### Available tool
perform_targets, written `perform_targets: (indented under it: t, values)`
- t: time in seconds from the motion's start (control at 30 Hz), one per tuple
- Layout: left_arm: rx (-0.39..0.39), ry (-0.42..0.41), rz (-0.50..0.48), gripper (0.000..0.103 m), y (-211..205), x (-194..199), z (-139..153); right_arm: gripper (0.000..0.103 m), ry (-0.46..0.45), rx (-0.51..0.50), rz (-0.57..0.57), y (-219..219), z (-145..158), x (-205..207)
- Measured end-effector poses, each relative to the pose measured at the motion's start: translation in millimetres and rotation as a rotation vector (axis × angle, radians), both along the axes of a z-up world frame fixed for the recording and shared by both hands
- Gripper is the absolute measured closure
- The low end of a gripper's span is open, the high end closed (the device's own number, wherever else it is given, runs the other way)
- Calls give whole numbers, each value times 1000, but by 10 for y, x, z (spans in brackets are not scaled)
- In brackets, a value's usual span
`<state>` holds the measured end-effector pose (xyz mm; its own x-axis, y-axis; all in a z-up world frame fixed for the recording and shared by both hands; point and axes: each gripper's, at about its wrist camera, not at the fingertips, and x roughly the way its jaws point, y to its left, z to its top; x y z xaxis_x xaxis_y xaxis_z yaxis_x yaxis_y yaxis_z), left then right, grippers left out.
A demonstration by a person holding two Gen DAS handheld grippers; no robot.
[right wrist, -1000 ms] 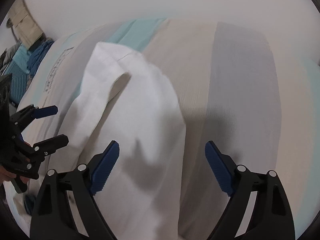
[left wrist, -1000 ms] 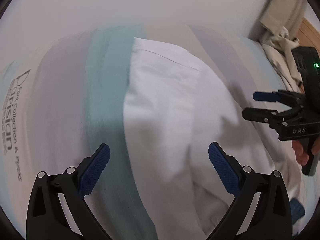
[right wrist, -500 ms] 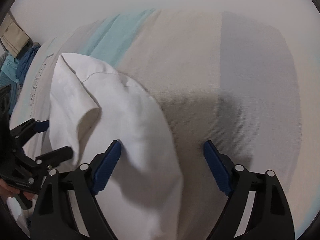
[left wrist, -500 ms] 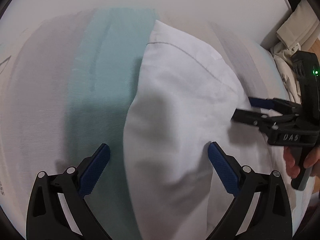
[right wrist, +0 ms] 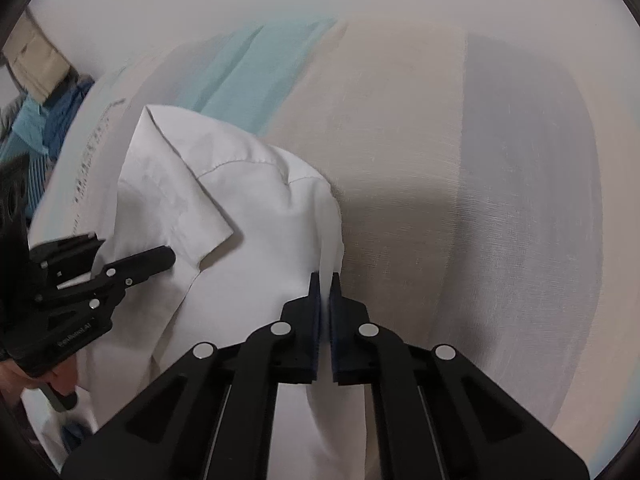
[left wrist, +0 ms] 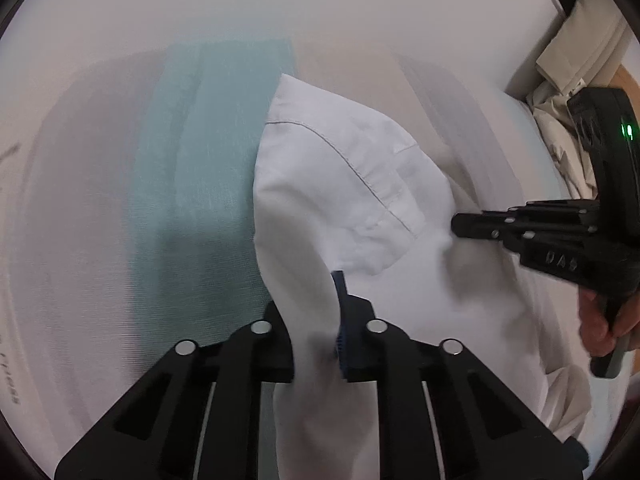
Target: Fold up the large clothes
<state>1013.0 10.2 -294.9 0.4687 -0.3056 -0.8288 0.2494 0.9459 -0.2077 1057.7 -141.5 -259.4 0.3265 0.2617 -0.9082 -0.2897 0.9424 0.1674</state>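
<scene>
A white shirt [left wrist: 340,184] lies on a striped bed cover, its stitched hem and a folded flap showing. My left gripper [left wrist: 310,300] is closing on the shirt's left edge, and a fold of cloth stands pinched between its pads. In the right wrist view my right gripper [right wrist: 325,280] is shut on the right edge of the white shirt [right wrist: 248,208], a thin ridge of cloth between the blue pads. Each gripper shows in the other's view: the right gripper [left wrist: 456,226] at the right, the left gripper [right wrist: 132,252] at the left.
The bed cover [left wrist: 200,160] has teal, beige and grey stripes and spreads wide to the right [right wrist: 440,160]. A heap of beige clothes [left wrist: 560,120] lies at the far right edge. Blue and teal cloth [right wrist: 36,120] sits far left. A hand [left wrist: 600,324] holds the right gripper.
Both grippers stood wide open over the shirt and have now closed on its edges. The cloth is pulled up into folds between the pads.
</scene>
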Motion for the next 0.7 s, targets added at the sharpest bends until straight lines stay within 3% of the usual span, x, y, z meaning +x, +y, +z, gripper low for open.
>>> perform_targets:
  t: [0.33,0.7]
  values:
    - [55,-133,-21,95,-20,-532,597,101,-80,-7,-26,-119,571,-412]
    - [74,-251,-26,95,-175,-1578,1194,101,-235,-139,74,-122,1207,-1532]
